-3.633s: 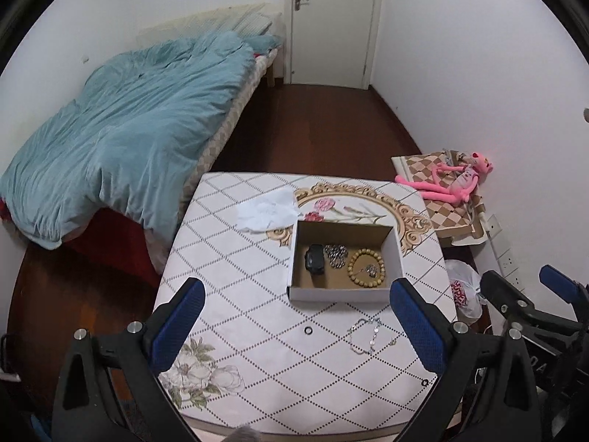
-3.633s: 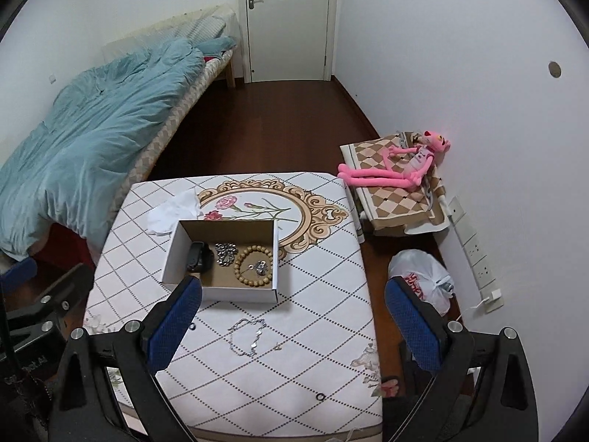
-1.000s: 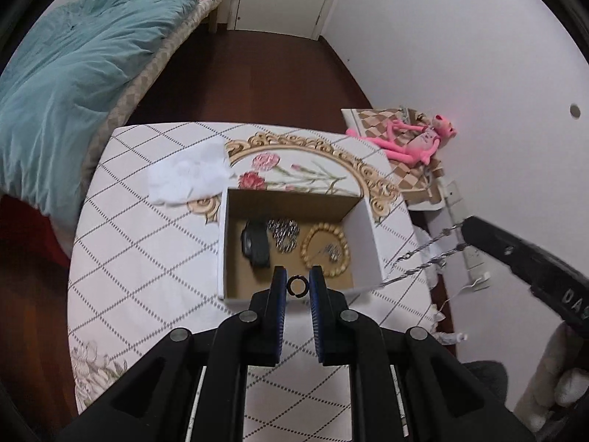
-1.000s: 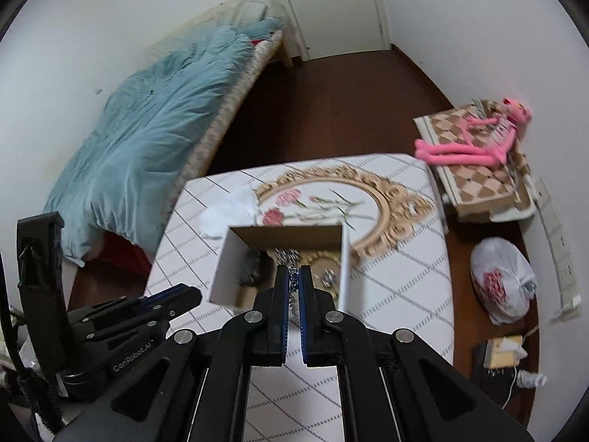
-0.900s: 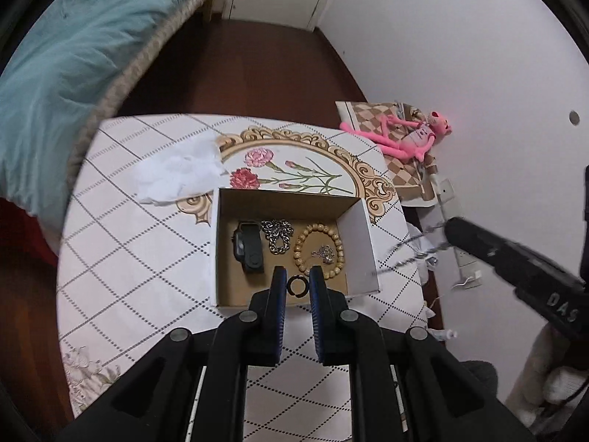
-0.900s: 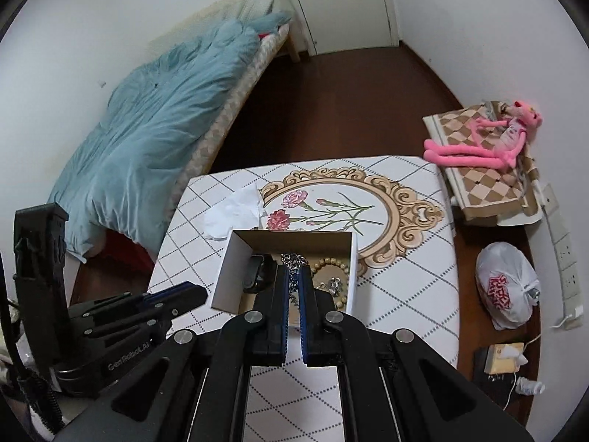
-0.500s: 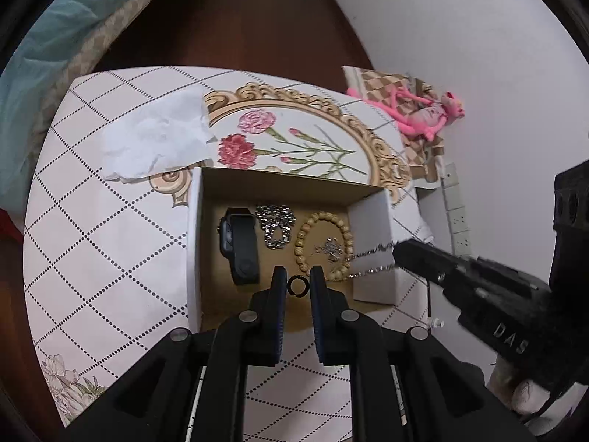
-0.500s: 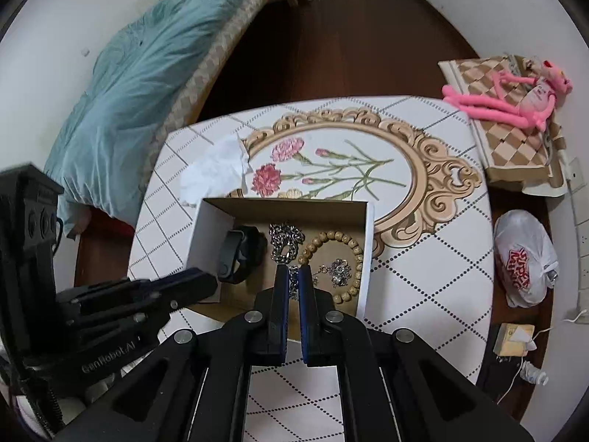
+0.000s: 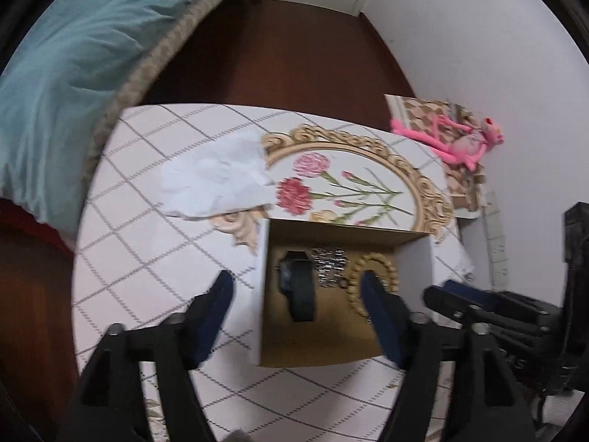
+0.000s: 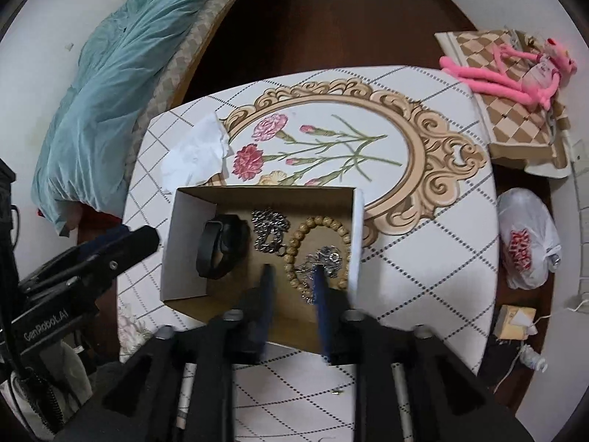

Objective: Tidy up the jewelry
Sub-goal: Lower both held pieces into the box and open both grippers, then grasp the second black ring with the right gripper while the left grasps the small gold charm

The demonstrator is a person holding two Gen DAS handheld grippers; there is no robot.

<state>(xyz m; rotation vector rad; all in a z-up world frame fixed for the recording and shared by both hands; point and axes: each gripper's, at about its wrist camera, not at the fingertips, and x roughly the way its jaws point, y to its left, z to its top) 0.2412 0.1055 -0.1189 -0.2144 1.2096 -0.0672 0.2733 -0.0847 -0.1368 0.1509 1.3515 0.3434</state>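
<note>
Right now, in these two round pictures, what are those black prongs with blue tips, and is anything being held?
Those are two hand-held grippers, each with a fisheye camera looking along its fingers: one picture per hand. Both hang over a cardboard box on a patterned table. The left gripper and right gripper have just been opening; nothing is gripped between their jaws. The box holds a black watch, a steel chain, a bead bracelet, a thin silver chain and a small black ring. A crumpled tissue lies nearby.
</note>
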